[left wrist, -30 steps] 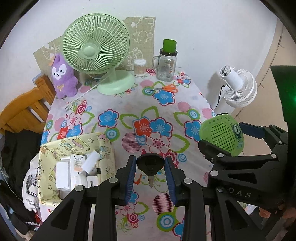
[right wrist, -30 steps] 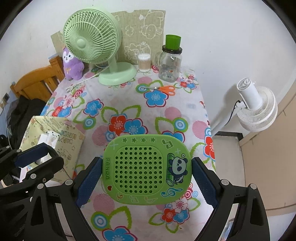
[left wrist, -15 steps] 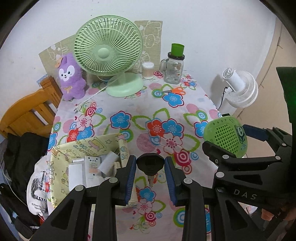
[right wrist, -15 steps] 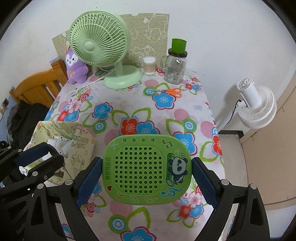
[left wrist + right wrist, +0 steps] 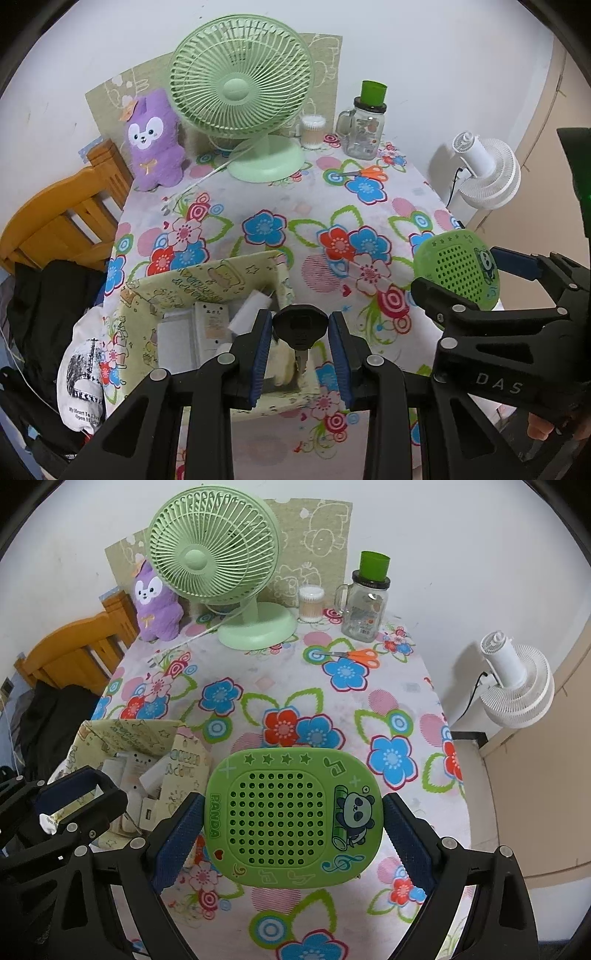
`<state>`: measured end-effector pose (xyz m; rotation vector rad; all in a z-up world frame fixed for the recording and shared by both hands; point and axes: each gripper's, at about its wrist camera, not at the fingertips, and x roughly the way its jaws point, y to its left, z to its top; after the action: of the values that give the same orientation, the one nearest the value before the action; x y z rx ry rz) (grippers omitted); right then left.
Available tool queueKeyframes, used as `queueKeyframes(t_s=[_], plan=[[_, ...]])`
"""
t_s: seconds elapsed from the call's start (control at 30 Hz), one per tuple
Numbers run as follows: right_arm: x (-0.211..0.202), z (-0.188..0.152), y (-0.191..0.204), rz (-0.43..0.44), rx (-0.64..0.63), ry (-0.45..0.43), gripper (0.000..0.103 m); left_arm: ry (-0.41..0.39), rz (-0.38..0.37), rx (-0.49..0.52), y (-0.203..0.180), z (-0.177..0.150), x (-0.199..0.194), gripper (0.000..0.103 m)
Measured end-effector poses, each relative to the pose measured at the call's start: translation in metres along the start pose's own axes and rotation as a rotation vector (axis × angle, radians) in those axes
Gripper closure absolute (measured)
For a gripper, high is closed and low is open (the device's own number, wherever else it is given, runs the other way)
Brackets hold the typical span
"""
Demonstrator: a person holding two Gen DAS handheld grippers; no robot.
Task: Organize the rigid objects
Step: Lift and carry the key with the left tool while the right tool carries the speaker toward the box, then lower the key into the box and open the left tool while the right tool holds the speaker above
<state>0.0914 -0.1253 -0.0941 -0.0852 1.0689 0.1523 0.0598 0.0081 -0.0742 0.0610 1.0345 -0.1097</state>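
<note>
My left gripper (image 5: 301, 334) is shut on a black-headed key (image 5: 301, 328), blade down, over the near right corner of an open yellow patterned box (image 5: 199, 282). The box holds white chargers and plugs (image 5: 210, 325). My right gripper (image 5: 291, 821) is shut on a green panda speaker (image 5: 293, 818) and holds it above the flowered tablecloth, right of the box (image 5: 129, 738). In the left wrist view the speaker (image 5: 458, 271) and the right gripper (image 5: 458, 288) show at the right.
A green desk fan (image 5: 214, 557), a purple plush (image 5: 157, 603), a cotton-swab tub (image 5: 311, 603), a glass jar with green lid (image 5: 365, 603) and orange scissors (image 5: 354, 654) stand at the table's back. A wooden chair (image 5: 70, 653) is left, a white fan (image 5: 517, 686) right.
Both grippers have moved left and a little forward. The key now hangs over the box's corner, and the box is closer in both views. Both grips are unchanged.
</note>
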Motion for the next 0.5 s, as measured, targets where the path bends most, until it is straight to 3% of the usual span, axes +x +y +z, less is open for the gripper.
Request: queueKeyframes(t_s=[0.5], plan=[[0.024,0.001,0.057,0.039,-0.051,0.051,0.008,0.101,0.017,-0.060,0.054,-0.021,0.035,0.072]])
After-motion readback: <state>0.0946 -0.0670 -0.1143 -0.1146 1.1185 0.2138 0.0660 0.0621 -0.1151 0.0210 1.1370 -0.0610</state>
